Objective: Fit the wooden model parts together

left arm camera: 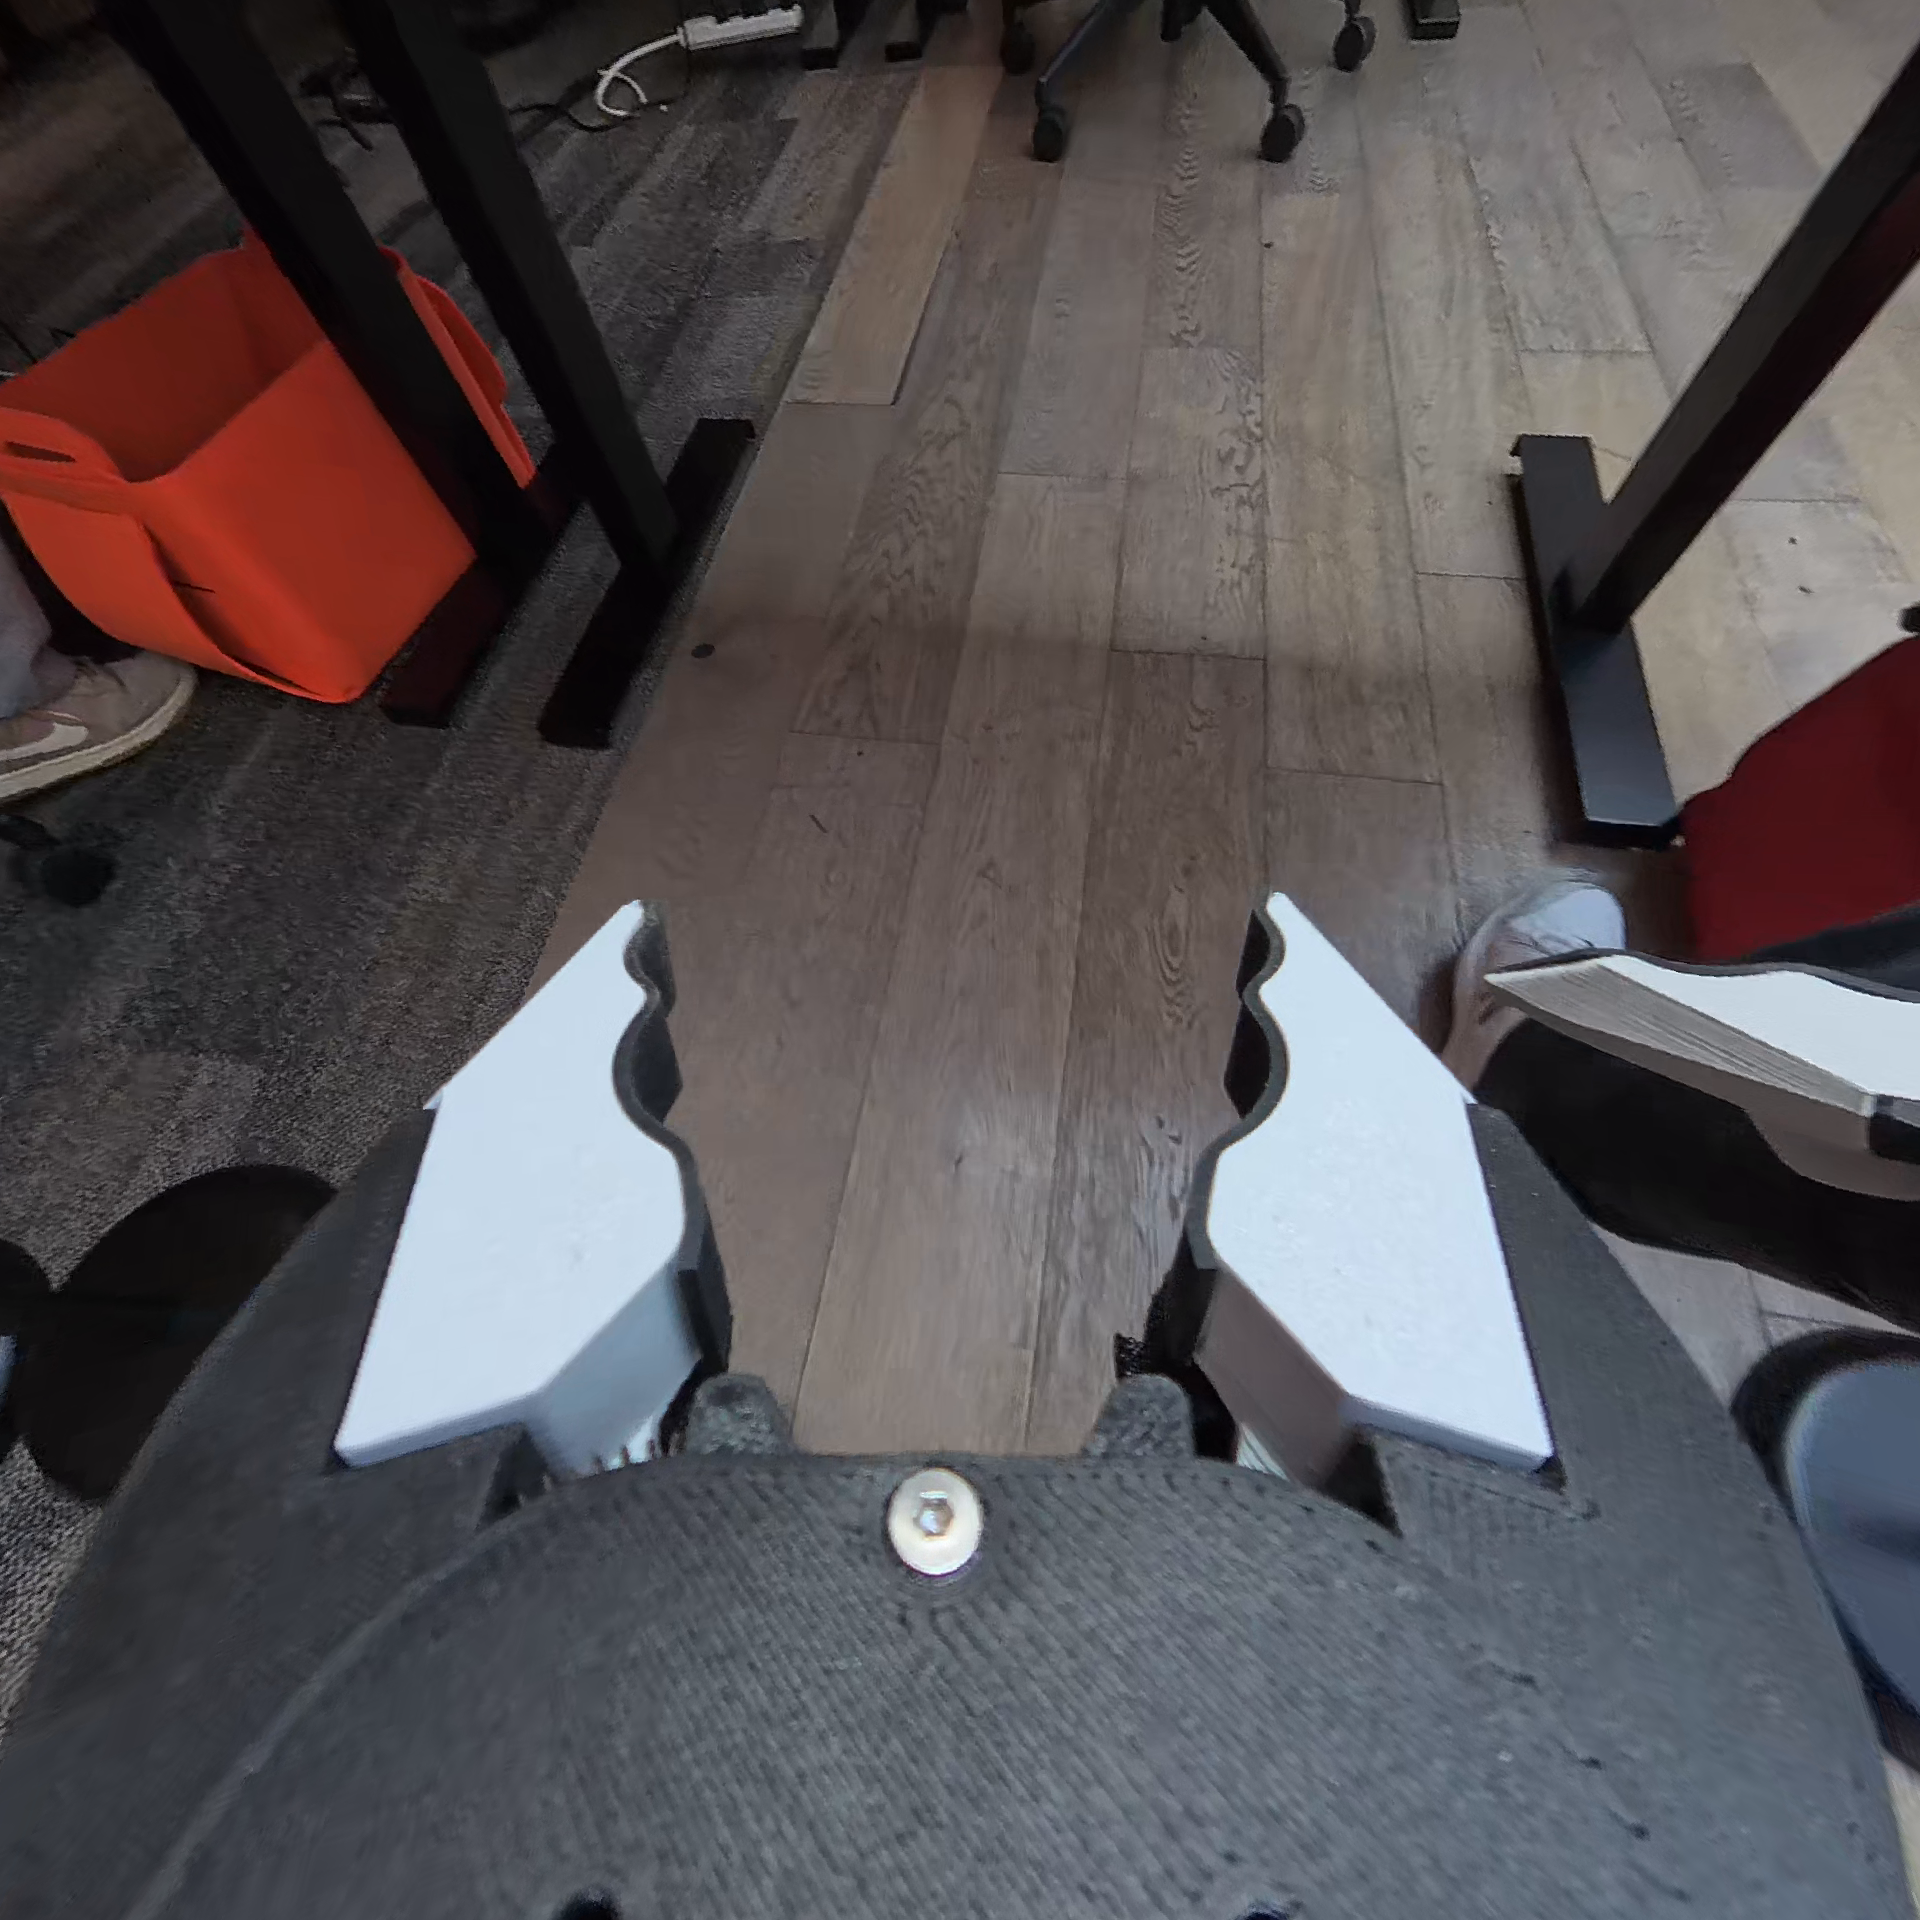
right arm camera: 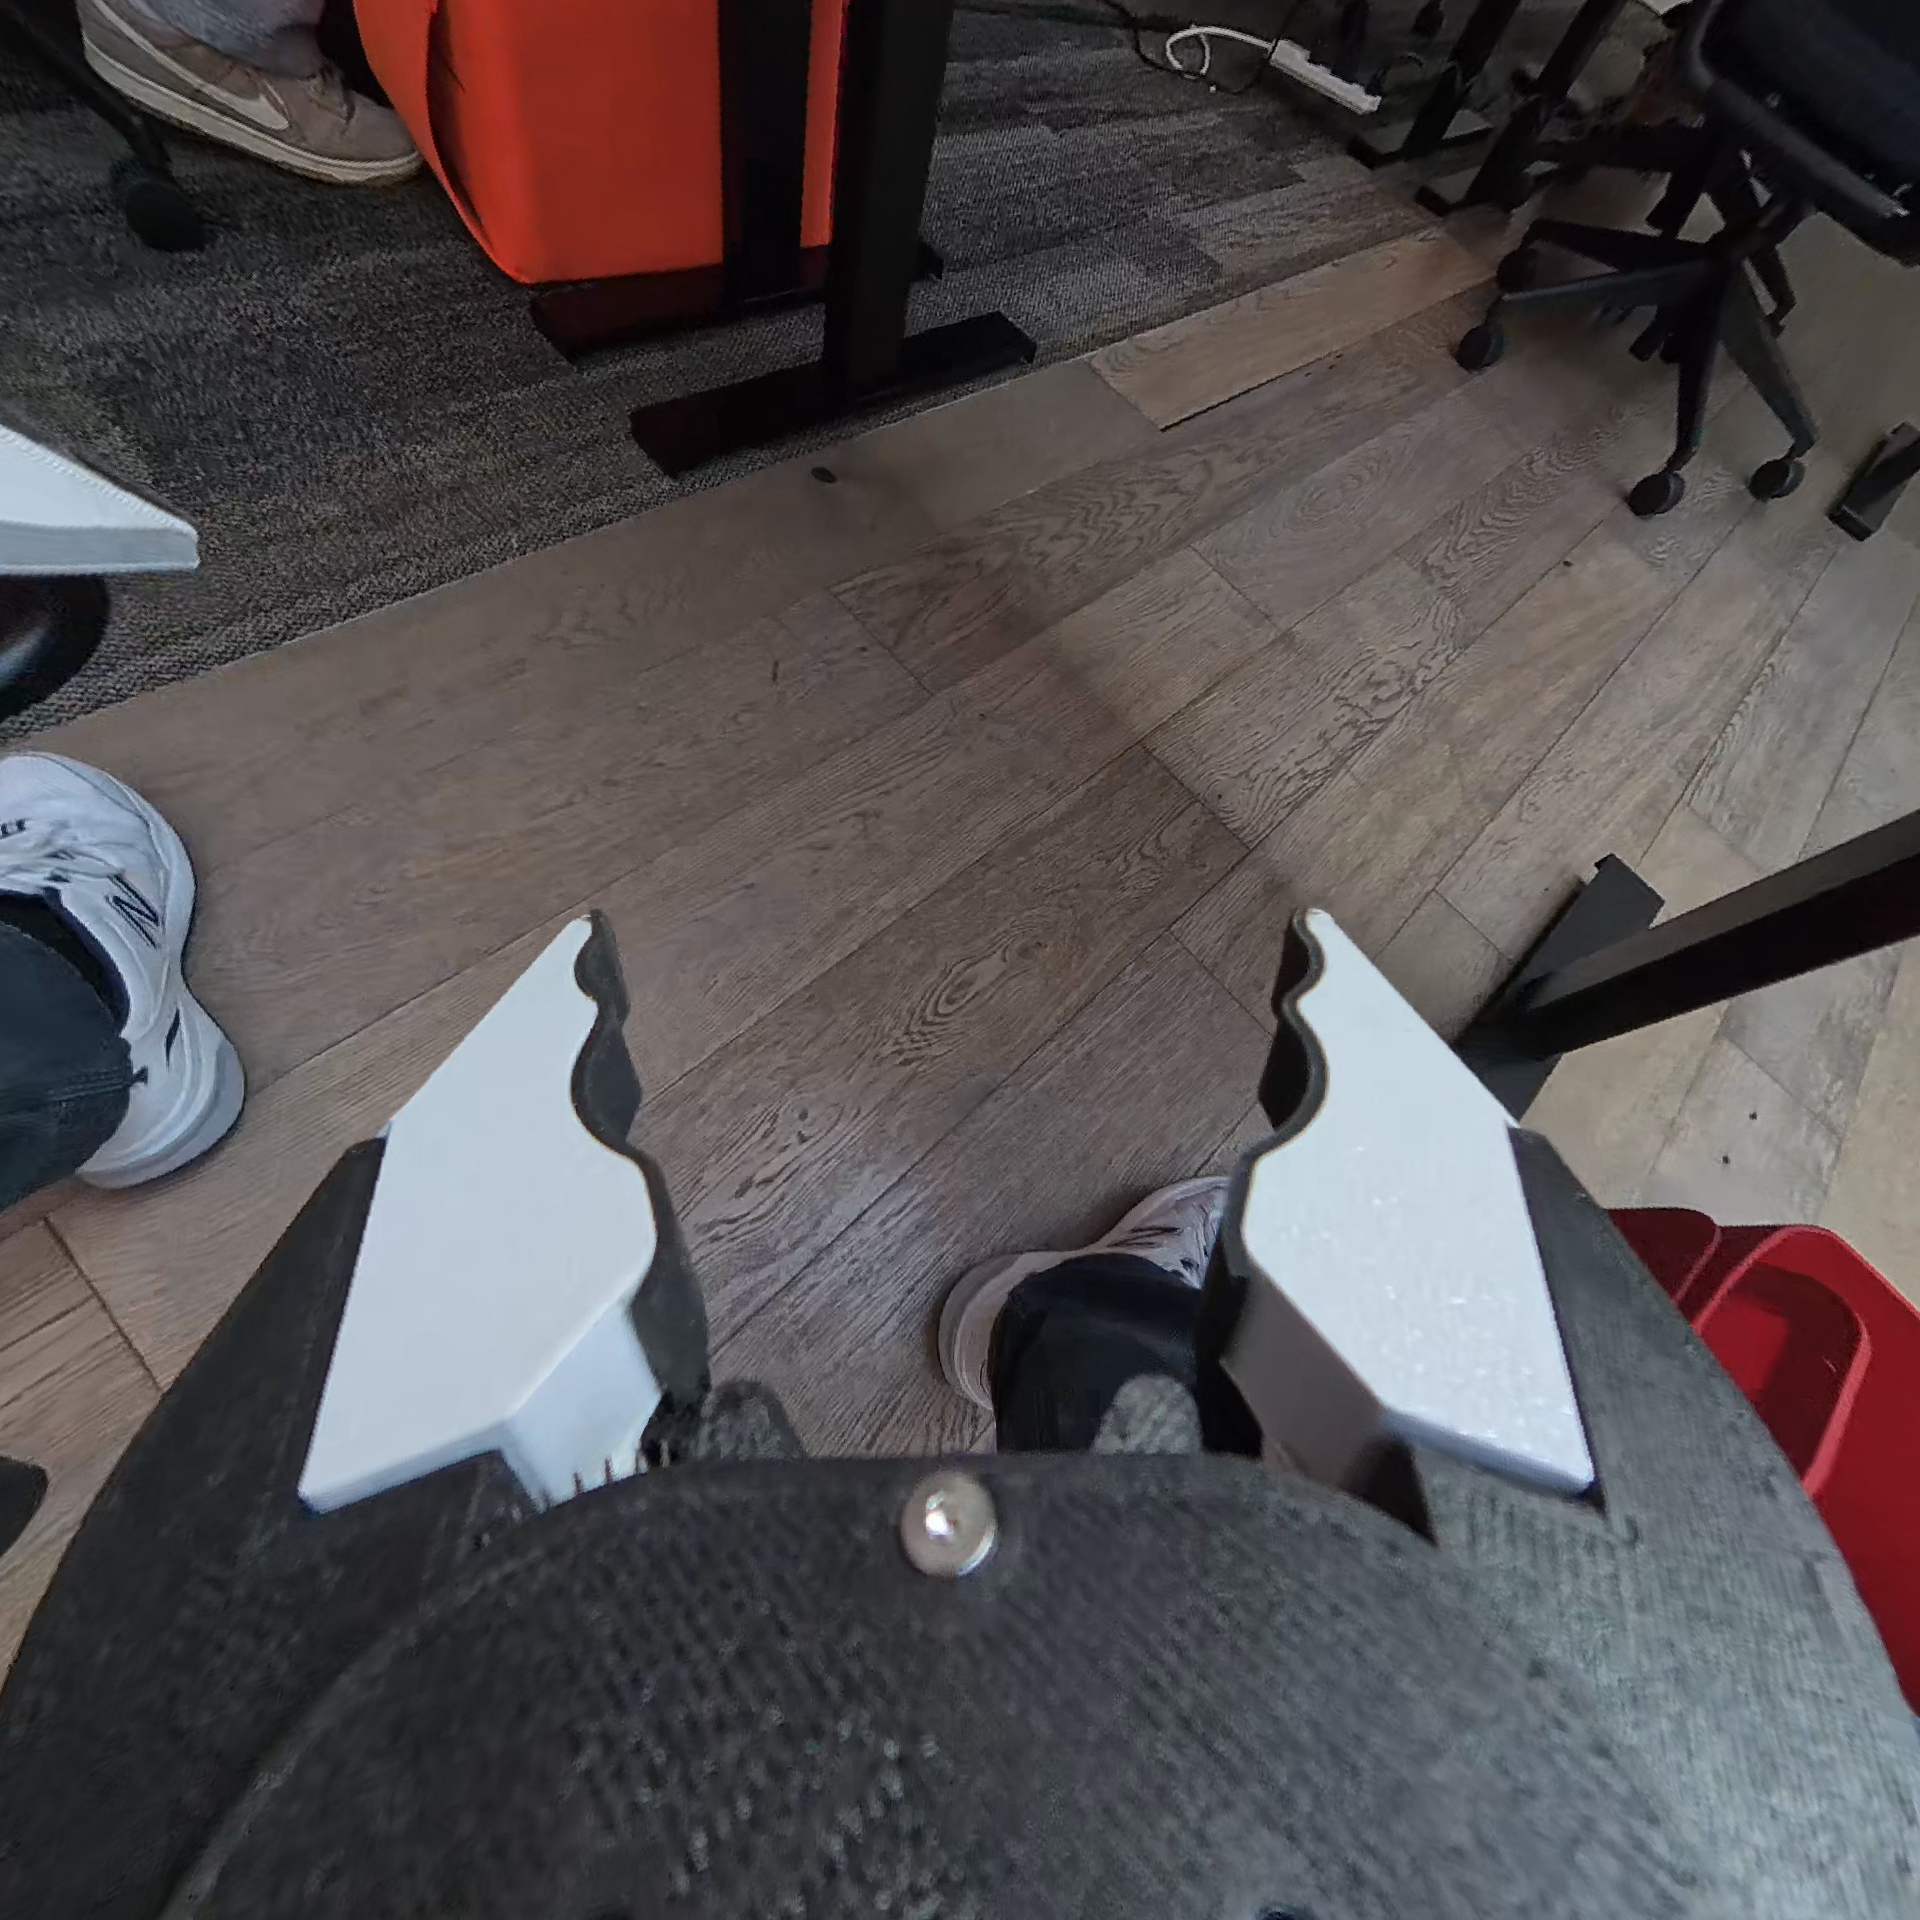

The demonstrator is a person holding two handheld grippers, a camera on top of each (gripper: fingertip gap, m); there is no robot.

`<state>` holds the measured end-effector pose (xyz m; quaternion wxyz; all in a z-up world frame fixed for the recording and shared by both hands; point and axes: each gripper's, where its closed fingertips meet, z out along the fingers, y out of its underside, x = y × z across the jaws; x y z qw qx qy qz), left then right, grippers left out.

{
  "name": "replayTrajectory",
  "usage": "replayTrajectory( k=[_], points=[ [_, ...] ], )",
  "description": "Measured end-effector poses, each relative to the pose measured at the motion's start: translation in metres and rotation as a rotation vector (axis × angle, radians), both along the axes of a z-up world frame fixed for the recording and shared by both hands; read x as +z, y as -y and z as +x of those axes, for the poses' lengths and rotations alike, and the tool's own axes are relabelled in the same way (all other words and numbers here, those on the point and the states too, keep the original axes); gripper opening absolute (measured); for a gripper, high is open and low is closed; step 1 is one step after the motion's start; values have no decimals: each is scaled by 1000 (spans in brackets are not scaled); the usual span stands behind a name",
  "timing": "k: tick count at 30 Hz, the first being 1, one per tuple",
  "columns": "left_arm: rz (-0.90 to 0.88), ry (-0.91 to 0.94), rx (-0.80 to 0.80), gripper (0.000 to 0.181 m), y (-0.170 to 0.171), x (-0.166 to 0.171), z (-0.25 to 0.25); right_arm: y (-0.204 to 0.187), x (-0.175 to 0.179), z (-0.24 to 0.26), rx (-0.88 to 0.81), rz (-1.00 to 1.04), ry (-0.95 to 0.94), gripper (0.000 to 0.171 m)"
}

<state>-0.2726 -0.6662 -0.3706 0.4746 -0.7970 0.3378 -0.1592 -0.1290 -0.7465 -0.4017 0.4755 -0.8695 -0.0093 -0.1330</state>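
Observation:
No wooden model parts show in either view. My left gripper (left arm camera: pixel 956 920) is open and empty, its white fingers (left arm camera: pixel 540 1174) spread wide, pointing down at a wood-plank floor (left arm camera: pixel 1039 623). My right gripper (right arm camera: pixel 951 930) is open and empty too, held above the same kind of floor (right arm camera: pixel 935 727). A white finger of the right gripper shows at the right edge of the left wrist view (left arm camera: pixel 1704 1023). A white finger of the left gripper shows at the left edge of the right wrist view (right arm camera: pixel 83 509).
An orange bin (left arm camera: pixel 239 468) stands on grey carpet by black table legs (left arm camera: pixel 447 343); it also shows in the right wrist view (right arm camera: pixel 592 125). Another table leg (left arm camera: pixel 1590 623), a red container (right arm camera: pixel 1787 1361), office chairs (right arm camera: pixel 1704 239), and people's shoes (right arm camera: pixel 125 977) (right arm camera: pixel 1081 1288) surround the spot.

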Motion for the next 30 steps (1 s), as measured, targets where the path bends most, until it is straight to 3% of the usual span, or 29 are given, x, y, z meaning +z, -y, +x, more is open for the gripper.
replayTrajectory(
  k=[6, 12, 17, 24, 30],
  points=[
    [-28, -5, 98, 113, -80, -16, -25, -74, -26, -20, 46, -8, 9, 123],
    [100, 68, 71, 111, -117, 44, -35, -130, -45, -47, 108, -29, 16, 124],
    [77, 162, 51, 113, -166, 75, -26, -177, -18, -47, 90, 40, 15, 124],
    [182, 1, -36, 114, -225, 72, 3, -225, 25, -9, -17, 125, -75, 124],
    [230, 9, -88, 113, -263, 107, 38, -248, 66, 37, -132, 199, -67, 124]
  ],
)
